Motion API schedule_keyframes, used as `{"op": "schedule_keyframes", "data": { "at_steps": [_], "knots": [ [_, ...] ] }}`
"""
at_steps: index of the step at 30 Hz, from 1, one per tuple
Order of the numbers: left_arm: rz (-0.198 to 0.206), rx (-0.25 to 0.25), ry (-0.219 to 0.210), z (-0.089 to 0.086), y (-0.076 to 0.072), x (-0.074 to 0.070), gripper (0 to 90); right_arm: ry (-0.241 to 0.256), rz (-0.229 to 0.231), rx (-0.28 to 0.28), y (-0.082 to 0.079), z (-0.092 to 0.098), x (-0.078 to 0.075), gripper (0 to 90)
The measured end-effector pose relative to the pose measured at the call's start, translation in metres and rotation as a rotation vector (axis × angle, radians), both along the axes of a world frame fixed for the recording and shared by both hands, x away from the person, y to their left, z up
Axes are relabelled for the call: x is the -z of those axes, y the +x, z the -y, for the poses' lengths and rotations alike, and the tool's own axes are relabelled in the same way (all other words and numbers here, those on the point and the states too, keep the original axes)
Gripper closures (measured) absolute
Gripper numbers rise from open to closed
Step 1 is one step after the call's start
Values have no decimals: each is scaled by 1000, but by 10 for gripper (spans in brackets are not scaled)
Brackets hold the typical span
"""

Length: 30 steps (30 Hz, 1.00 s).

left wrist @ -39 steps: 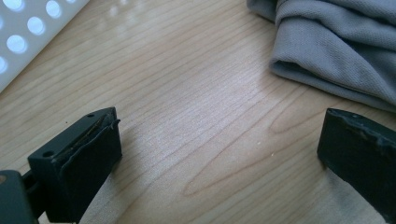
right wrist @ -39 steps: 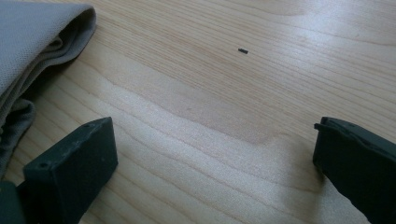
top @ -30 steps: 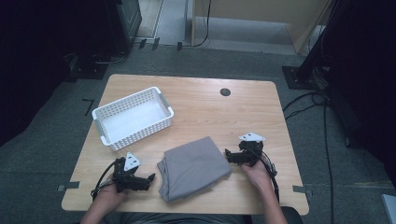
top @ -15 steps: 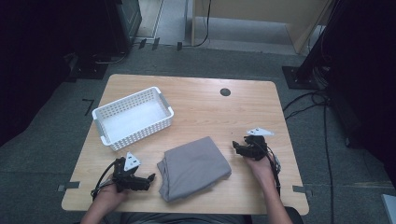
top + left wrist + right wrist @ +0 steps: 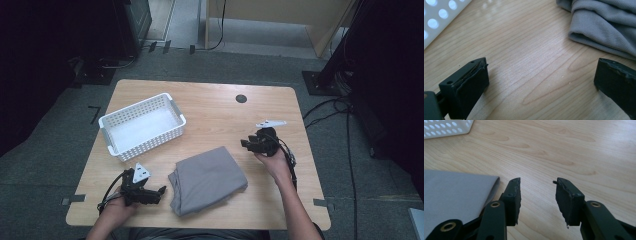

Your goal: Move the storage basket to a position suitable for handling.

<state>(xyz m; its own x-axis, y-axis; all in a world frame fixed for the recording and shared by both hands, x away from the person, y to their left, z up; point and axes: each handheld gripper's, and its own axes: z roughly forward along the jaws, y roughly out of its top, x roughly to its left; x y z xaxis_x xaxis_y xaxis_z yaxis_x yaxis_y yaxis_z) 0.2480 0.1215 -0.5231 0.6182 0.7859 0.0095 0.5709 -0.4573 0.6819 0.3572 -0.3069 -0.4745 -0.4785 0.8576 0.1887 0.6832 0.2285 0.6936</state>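
Note:
A folded grey cloth lies on the wooden table near its front edge. My left gripper rests on the table just left of the cloth, open wide, jaws pointing at the cloth's folded edge. My right gripper hovers off the cloth's far right corner, open with nothing between its jaws. In the right gripper view that corner of the cloth lies just left of the jaws.
A white perforated basket stands empty at the table's left, behind my left gripper; its wall shows at top left of the left gripper view. A dark round hole sits near the far edge. Cables run over the floor at right.
My right gripper has drawn back to the right, off the cloth's corner, and tilted upward. The left gripper and the cloth have stayed put.

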Motion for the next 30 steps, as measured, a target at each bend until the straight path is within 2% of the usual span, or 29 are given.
{"op": "schedule_keyframes", "data": {
  "at_steps": [6, 7, 10, 17, 24, 29, 30],
  "knots": [
    [0, 0, -1, 0, 0, 0, 0, -3, -6, -35, 14, -12, -11, 605],
    [0, 0, -1, 0, 0, 0, 0, -16, 17, -46, 21, -19, -17, 618],
    [0, -1, -1, 0, 0, 0, 0, -14, 40, -69, 28, -27, -23, 637],
    [0, 0, -1, 0, 0, 0, 0, 0, 64, -111, 46, -51, -32, 676],
    [0, 1, 0, 0, 0, 0, 0, -9, 90, -155, 64, -83, -39, 716],
    [0, 1, 0, 0, 0, 0, 0, -7, 89, -183, 73, -100, -42, 723],
    [0, 0, -1, 0, 0, 0, 0, -4, 94, -197, 78, -111, -43, 743]
  ]
}}
